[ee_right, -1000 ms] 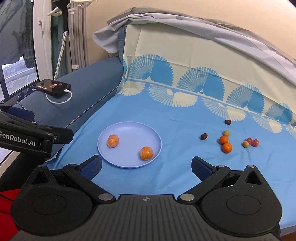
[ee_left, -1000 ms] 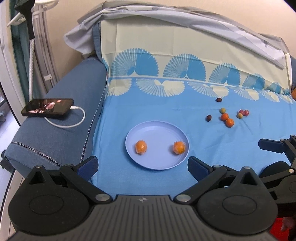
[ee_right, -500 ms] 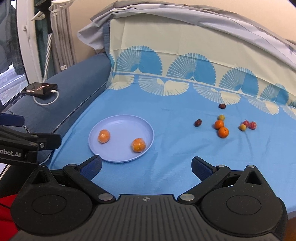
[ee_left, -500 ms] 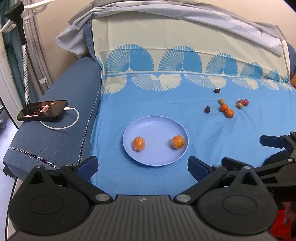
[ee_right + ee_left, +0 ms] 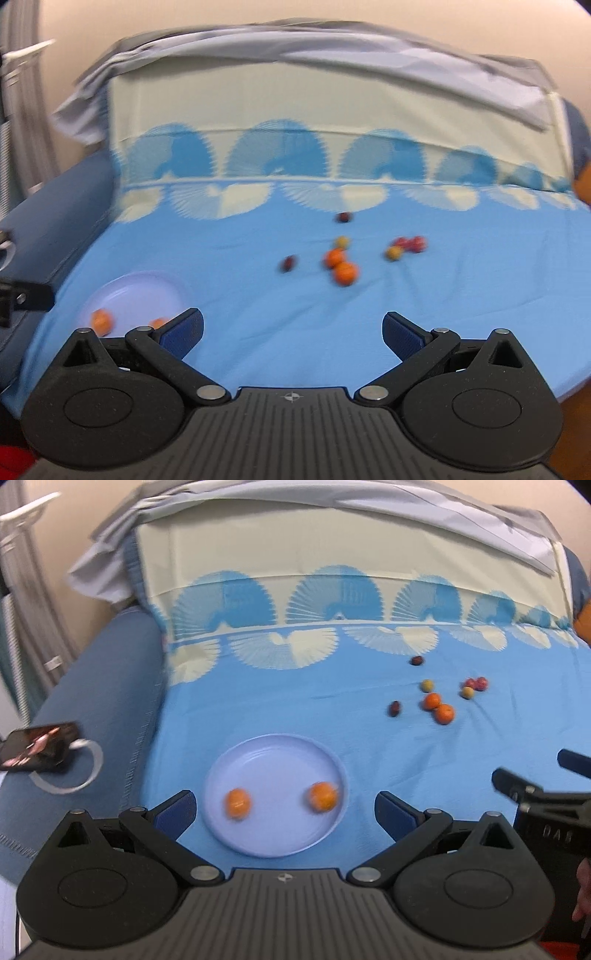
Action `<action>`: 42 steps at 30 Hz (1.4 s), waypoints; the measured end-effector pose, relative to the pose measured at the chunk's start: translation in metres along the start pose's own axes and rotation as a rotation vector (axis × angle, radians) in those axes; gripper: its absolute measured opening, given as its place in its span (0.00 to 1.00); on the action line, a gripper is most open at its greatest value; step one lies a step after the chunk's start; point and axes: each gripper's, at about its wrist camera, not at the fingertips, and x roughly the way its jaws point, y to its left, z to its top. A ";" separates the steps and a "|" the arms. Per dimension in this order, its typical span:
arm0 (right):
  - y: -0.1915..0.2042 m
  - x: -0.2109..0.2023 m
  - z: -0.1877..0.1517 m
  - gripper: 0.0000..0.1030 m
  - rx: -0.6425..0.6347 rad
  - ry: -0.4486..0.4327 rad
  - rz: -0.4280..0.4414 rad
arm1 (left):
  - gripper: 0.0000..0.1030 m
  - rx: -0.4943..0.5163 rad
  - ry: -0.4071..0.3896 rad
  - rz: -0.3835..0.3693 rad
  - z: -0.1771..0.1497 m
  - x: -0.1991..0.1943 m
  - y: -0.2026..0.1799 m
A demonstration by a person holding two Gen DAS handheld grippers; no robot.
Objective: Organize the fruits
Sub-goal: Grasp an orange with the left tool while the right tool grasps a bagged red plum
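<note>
Both views blurred. Left gripper (image 5: 284, 806) and right gripper (image 5: 291, 332): jaws wide, nothing held. Plate (image 5: 258, 749), lower centre of the left view, holds two oranges (image 5: 238, 803). Loose fruit (image 5: 341, 266) sits centre of the right view. Judged step: reach toward the loose cluster; next, line up on one orange (image 5: 346, 273) and close.

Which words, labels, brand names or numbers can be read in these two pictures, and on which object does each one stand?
None can be read for certain.
Side of the right gripper: pale letters, too blurred to read.
Screen of the phone: blurred, no legible text.
Body of the left gripper: small round emblem only, no letters.
</note>
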 end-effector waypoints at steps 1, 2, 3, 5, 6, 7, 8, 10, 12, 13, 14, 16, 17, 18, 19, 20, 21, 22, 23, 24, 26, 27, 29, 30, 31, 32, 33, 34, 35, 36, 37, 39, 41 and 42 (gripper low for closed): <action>-0.011 0.004 0.002 0.99 0.008 -0.006 -0.021 | 1.00 0.012 0.007 -0.015 0.005 0.006 -0.010; -0.022 0.009 0.004 0.99 0.016 -0.011 -0.043 | 1.00 0.024 0.013 -0.028 0.010 0.012 -0.020; -0.034 0.014 0.007 0.99 0.025 -0.016 -0.066 | 1.00 0.039 0.019 -0.041 0.015 0.018 -0.030; -0.058 0.024 0.012 0.99 0.053 -0.027 -0.109 | 1.00 0.075 0.027 -0.069 0.025 0.031 -0.052; -0.071 0.031 0.016 0.99 0.070 -0.031 -0.127 | 1.00 0.091 0.027 -0.080 0.029 0.038 -0.063; -0.084 0.038 0.021 0.99 0.086 -0.037 -0.146 | 1.00 0.109 0.026 -0.093 0.035 0.046 -0.076; -0.098 0.047 0.026 0.99 0.100 -0.044 -0.169 | 1.00 0.121 0.027 -0.103 0.039 0.055 -0.087; -0.120 0.068 0.035 0.99 0.108 -0.049 -0.202 | 1.00 0.134 0.035 -0.142 0.050 0.075 -0.111; -0.141 0.098 0.043 0.99 0.102 -0.028 -0.211 | 1.00 0.136 0.031 -0.176 0.059 0.099 -0.136; -0.152 0.117 0.046 0.99 0.095 0.001 -0.205 | 1.00 0.140 0.032 -0.176 0.063 0.112 -0.147; -0.162 0.136 0.048 0.99 0.095 0.026 -0.208 | 1.00 0.146 0.049 -0.170 0.066 0.128 -0.161; -0.183 0.175 0.050 0.99 0.102 0.058 -0.210 | 1.00 0.147 0.091 -0.180 0.072 0.160 -0.186; -0.190 0.192 0.050 0.99 0.101 0.072 -0.207 | 1.00 0.139 0.113 -0.183 0.075 0.175 -0.196; -0.200 0.210 0.049 0.99 0.101 0.090 -0.212 | 1.00 0.124 0.136 -0.184 0.077 0.189 -0.203; -0.206 0.227 0.050 0.99 0.101 0.109 -0.219 | 1.00 0.105 0.159 -0.192 0.080 0.203 -0.209; -0.212 0.243 0.049 0.99 0.100 0.134 -0.218 | 1.00 0.080 0.180 -0.205 0.083 0.217 -0.215; -0.217 0.259 0.047 0.99 0.102 0.157 -0.212 | 1.00 0.059 0.196 -0.215 0.086 0.230 -0.220; -0.222 0.273 0.045 0.99 0.110 0.172 -0.208 | 1.00 0.040 0.206 -0.223 0.089 0.243 -0.224; -0.226 0.285 0.043 0.99 0.121 0.176 -0.200 | 1.00 0.022 0.215 -0.228 0.092 0.255 -0.227; -0.228 0.296 0.041 0.99 0.124 0.170 -0.191 | 1.00 0.005 0.225 -0.228 0.095 0.268 -0.231; -0.228 0.316 0.040 0.99 0.098 0.142 -0.169 | 1.00 -0.027 0.249 -0.217 0.101 0.289 -0.234; -0.227 0.324 0.040 0.99 0.082 0.128 -0.155 | 1.00 -0.044 0.257 -0.213 0.103 0.299 -0.235; -0.222 0.342 0.038 0.99 0.041 0.097 -0.160 | 1.00 -0.070 0.270 -0.199 0.108 0.317 -0.237; -0.221 0.345 0.039 0.99 0.016 0.066 -0.161 | 1.00 -0.076 0.278 -0.192 0.109 0.324 -0.239; -0.219 0.349 0.040 0.99 0.000 0.058 -0.155 | 1.00 -0.079 0.293 -0.184 0.110 0.332 -0.240; -0.219 0.352 0.043 0.99 -0.005 0.053 -0.151 | 1.00 -0.080 0.309 -0.177 0.110 0.336 -0.243; -0.218 0.354 0.045 0.99 -0.006 0.051 -0.149 | 1.00 -0.082 0.318 -0.173 0.110 0.339 -0.243; -0.217 0.356 0.045 0.99 -0.013 0.049 -0.154 | 1.00 -0.077 0.312 -0.164 0.109 0.339 -0.245; -0.215 0.355 0.045 0.99 -0.024 0.042 -0.160 | 1.00 -0.065 0.302 -0.156 0.109 0.338 -0.247; -0.213 0.353 0.044 0.99 -0.042 0.036 -0.171 | 1.00 -0.043 0.295 -0.152 0.107 0.337 -0.249; -0.209 0.353 0.044 0.98 -0.062 0.029 -0.181 | 1.00 -0.018 0.290 -0.148 0.105 0.337 -0.251; -0.203 0.352 0.043 0.83 -0.104 0.018 -0.149 | 0.90 0.015 0.276 -0.128 0.103 0.332 -0.255; -0.196 0.349 0.043 0.43 -0.158 0.012 -0.072 | 0.53 0.060 0.226 -0.139 0.101 0.319 -0.259; -0.190 0.349 0.043 0.40 -0.194 0.016 -0.073 | 0.40 0.098 0.208 -0.155 0.101 0.313 -0.263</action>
